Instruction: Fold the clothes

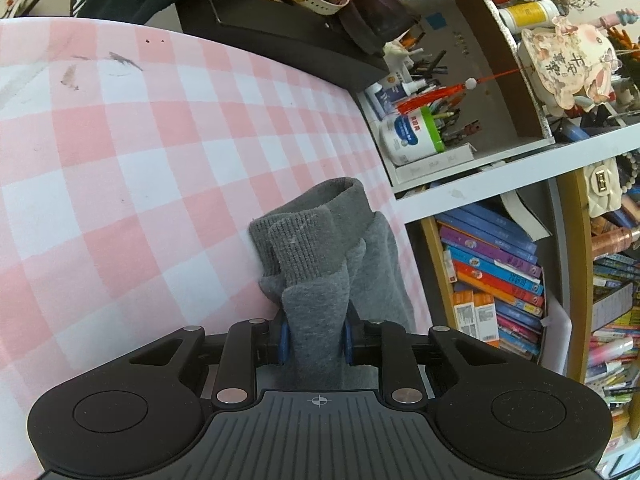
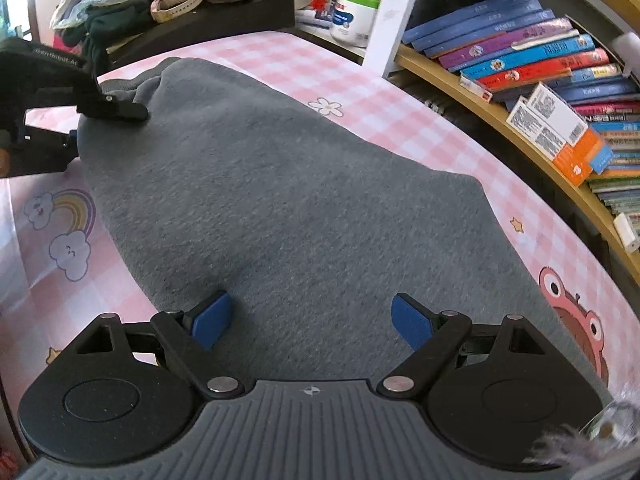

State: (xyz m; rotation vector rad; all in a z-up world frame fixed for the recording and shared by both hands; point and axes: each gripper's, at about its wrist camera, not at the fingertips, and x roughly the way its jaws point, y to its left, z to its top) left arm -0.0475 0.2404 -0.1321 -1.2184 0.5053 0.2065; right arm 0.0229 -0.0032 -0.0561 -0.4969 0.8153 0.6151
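A grey sweatshirt (image 2: 288,200) lies spread on the pink checked tablecloth (image 2: 420,128). In the left wrist view my left gripper (image 1: 316,338) is shut on a bunch of the grey sweatshirt (image 1: 320,264), its ribbed cuffs sticking up beyond the blue pads. In the right wrist view my right gripper (image 2: 312,320) is open, its blue pads (image 2: 212,320) spread wide just above the near part of the fabric, holding nothing. The left gripper (image 2: 120,110) shows at the far left end of the garment.
A bookshelf (image 2: 520,60) full of books runs along the table's right side. A black box (image 1: 280,36) with clothes and bags on it stands at the far edge. A white jar (image 1: 408,136) and pens sit on a white shelf (image 1: 480,184).
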